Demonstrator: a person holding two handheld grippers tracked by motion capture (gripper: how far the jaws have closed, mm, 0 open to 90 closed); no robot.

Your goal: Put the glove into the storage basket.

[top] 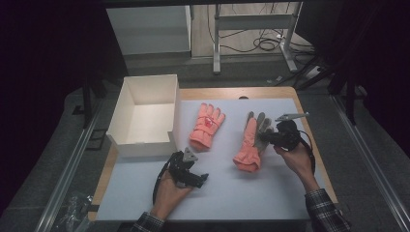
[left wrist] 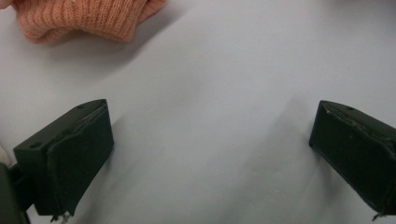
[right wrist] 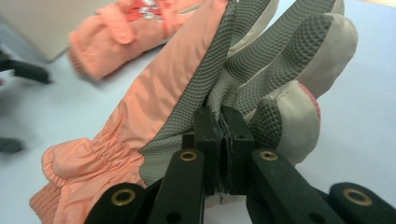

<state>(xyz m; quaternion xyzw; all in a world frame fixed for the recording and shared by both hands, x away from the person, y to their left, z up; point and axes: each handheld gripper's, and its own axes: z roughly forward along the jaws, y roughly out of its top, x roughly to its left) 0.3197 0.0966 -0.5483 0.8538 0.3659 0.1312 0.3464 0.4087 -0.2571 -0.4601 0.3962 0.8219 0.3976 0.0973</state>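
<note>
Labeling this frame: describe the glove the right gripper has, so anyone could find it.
On the white mat, right of the open white box, lie two salmon gloves. It's the right-hand one, pinched by the right gripper. Its grey textured palm shows; the other glove shows its salmon back.

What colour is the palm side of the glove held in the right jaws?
Grey, with a textured grip pattern, on the salmon-pink padded glove; the right gripper view shows it best.

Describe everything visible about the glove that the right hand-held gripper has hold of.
The pinched glove is a padded winter glove: shiny salmon-pink shell, grey textured grip fabric on palm and fingers, pale grey fingertips, a gathered wrist and a ribbed knit cuff. The right hand-held gripper is shut on its palm fabric near the thumb, tilting that edge upward. The cuff points toward the person, and it lies apart from the other glove.
</note>
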